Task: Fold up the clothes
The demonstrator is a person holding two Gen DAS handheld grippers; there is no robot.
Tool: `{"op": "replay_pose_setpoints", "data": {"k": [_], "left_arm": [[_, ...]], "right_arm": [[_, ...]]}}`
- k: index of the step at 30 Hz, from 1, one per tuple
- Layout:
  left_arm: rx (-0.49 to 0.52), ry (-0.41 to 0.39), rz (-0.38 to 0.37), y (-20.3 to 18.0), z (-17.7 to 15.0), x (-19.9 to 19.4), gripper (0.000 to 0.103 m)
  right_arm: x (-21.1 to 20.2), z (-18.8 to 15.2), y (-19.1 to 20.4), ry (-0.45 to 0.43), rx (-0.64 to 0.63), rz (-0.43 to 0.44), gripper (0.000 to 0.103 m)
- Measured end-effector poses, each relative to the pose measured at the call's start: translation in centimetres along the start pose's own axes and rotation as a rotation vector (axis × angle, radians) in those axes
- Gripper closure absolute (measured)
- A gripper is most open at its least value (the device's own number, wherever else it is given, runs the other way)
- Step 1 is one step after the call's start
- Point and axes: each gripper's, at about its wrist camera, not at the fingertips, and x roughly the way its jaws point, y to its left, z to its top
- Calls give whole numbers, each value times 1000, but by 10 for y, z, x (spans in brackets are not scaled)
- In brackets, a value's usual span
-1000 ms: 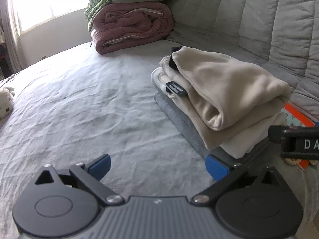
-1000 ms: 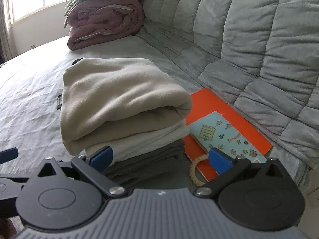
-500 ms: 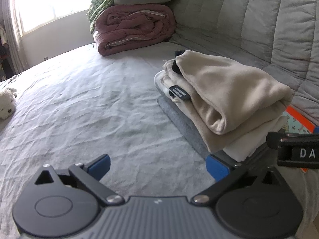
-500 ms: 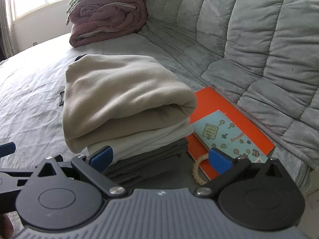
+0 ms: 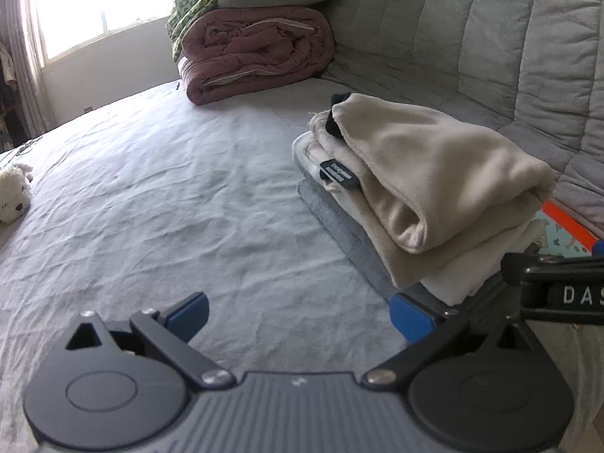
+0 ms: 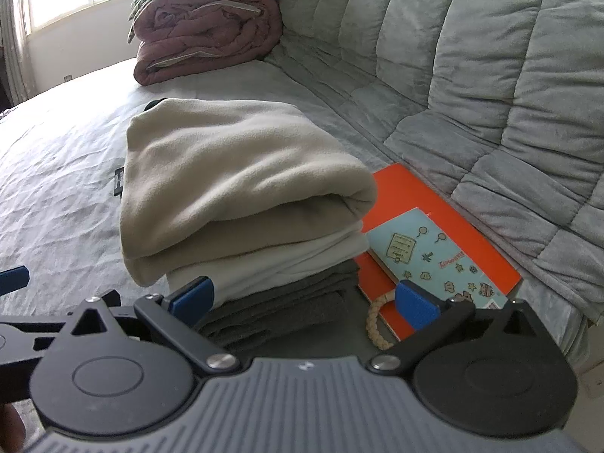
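Both held low and level side by side, left gripper (image 5: pixel 298 311) and right gripper (image 6: pixel 304 298) with blue-tipped fingers (image 5: pixel 187 315) spread wide, gripping nothing.

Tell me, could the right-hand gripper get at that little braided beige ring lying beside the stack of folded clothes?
Probably yes. The braided beige rope ring lies bare beside the orange book, just ahead of the right gripper, whose jaws stand wide open. Nothing covers it; only the dark grey folded garment sits close on one side.
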Motion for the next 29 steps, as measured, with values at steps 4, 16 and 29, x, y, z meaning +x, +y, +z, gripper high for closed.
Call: {"op": "replay_pose_setpoints", "data": {"k": [4,16,29], "left_arm": [[9,-2,3,-2,-1,0,1],[16,-6,0,-4,-1,-1,1],[26,-3,-1,-8,0,-2,1]], "right_arm": [[0,0,0,2,1,2,0],[1,0,0,7,4,1,0],[0,-1,1,8,2,5,0]]}}
